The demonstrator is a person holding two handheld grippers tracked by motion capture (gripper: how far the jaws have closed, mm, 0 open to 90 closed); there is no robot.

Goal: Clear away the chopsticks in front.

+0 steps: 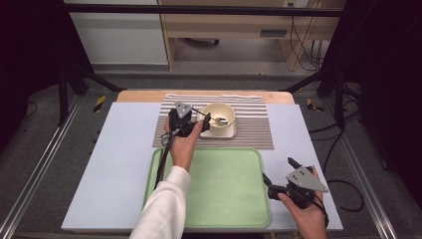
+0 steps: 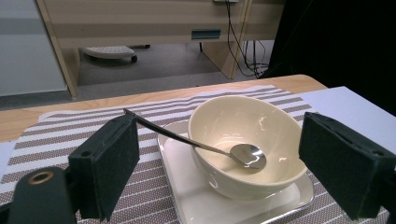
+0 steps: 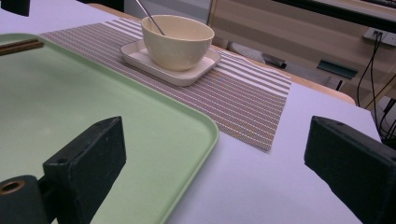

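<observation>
the spoon (image 2: 210, 149) lies in the cream bowl (image 2: 247, 140), its bowl end resting on the bottom and its thin handle leaning out over the left rim, the tip reaching up to the left gripper's (image 2: 219, 158) left pad. the bowl sits on a small white square plate (image 2: 187, 196), and that plate rests on the striped placemat (image 1: 254, 127) at the far middle of the table. the left gripper stands released, its jaws spread wide to either side of the bowl, so nothing is held yet. judging from this, the step in hand is picking the spoon up by its handle, and to do it well the gripper should shift left until the handle's free end runs between the two pads, then close gently high on the handle, clear of the rim, so the bowl is not nudged or tipped on its plate. lifting straight up and slightly back should keep the spoon from scraping. nearer, the green tray (image 1: 224, 189) lies bare in front of the mat, and the right gripper (image 1: 278, 174) waits released, just beside the tray's right edge.
</observation>
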